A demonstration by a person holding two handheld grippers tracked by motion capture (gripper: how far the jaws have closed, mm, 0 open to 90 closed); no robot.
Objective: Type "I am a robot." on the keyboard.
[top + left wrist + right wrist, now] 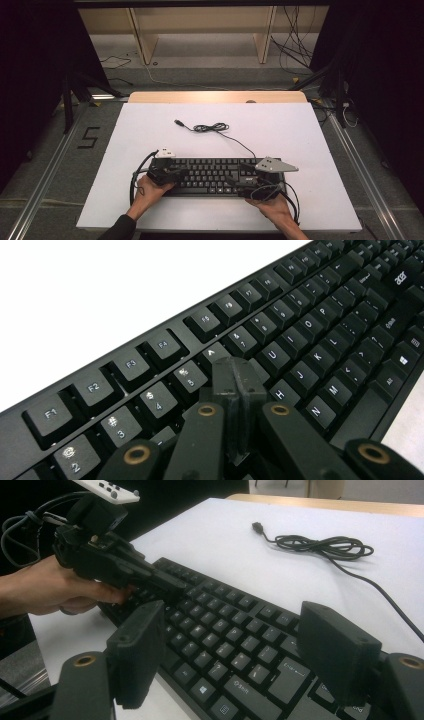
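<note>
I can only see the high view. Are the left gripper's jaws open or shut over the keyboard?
Observer: Shut. In the left gripper view the left gripper has its two jaws pressed together, their tip over the keyboard near the 6 key.
Operator: What about the other one?
Observer: The right gripper is open. Its jaws stand wide apart above the keys, with nothing gripped between them.
Operator: Does the keyboard have a name on it?
Observer: Yes, the left gripper view shows white lettering on its far top edge, too small to read for sure.
Operator: Is its wire plugged in?
Observer: No. In the right gripper view the cable lies coiled on the white table, its plug free.
</note>
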